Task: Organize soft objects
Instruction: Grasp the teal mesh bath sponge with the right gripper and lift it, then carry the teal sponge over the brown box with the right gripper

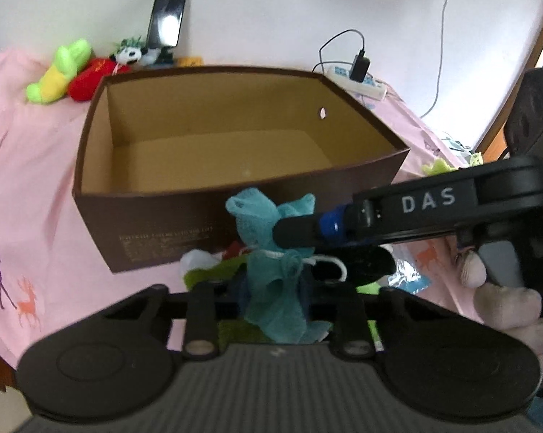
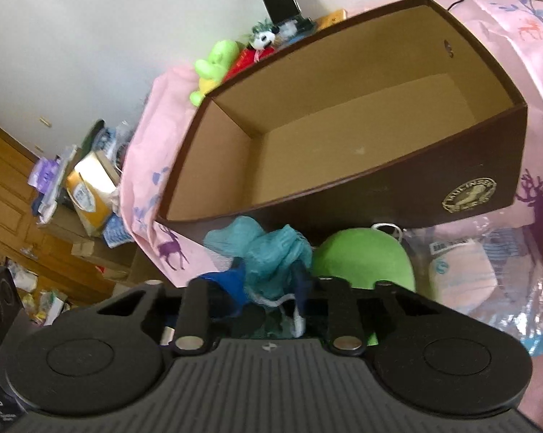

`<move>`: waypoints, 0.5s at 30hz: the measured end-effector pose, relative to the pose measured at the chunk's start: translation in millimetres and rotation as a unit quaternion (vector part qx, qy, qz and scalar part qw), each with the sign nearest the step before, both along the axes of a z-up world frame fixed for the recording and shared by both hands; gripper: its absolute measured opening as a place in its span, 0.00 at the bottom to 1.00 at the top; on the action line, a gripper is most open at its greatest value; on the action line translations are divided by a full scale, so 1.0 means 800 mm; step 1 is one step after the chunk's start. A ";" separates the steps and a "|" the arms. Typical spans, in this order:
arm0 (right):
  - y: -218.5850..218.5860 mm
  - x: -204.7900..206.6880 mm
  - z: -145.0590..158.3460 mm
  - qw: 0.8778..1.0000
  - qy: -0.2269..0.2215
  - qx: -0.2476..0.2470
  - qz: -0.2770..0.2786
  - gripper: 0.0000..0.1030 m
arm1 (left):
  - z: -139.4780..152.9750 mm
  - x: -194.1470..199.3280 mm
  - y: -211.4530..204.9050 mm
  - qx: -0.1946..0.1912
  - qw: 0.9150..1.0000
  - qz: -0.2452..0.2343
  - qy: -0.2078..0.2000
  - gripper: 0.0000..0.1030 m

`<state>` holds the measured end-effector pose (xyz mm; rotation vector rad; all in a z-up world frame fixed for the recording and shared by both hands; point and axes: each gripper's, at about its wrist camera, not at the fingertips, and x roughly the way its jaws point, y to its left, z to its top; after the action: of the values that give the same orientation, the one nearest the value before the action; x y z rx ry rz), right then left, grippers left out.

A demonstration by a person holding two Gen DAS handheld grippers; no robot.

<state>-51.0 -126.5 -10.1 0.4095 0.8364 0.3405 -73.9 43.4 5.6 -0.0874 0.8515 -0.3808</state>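
A teal mesh bath sponge (image 1: 268,249) with a white cord hangs in front of an open, empty brown cardboard box (image 1: 213,166). My right gripper (image 1: 296,245) comes in from the right and is shut on the teal sponge. In the right wrist view the sponge (image 2: 268,252) sits between its fingers, in front of the box (image 2: 343,133). My left gripper's fingers are hidden behind the sponge in the left wrist view; I cannot tell how its jaws stand. A green plush (image 2: 361,259) lies beside the sponge.
A green-yellow plush (image 1: 58,72), a red plush (image 1: 91,79) and a panda toy (image 1: 130,52) lie behind the box on the pink deer-print cloth (image 1: 26,180). A phone (image 1: 166,14) leans on the wall. A power strip (image 1: 358,83) lies back right. Plastic packets (image 2: 488,270) lie at right.
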 end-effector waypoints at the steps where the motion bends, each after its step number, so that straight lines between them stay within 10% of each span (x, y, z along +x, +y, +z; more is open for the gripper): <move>1: -0.001 -0.002 0.002 1.000 -0.007 0.002 0.001 0.00 | 0.003 -0.002 0.000 0.001 1.000 -0.004 -0.004 0.19; 15: -0.020 -0.014 0.082 0.996 -0.078 0.029 0.010 0.00 | 0.088 0.006 0.002 -0.050 0.994 -0.056 -0.084 0.17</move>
<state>-62.6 -142.6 55.5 0.4236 0.6797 0.4107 -69.2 44.7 76.3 -0.0989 0.6735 -0.5298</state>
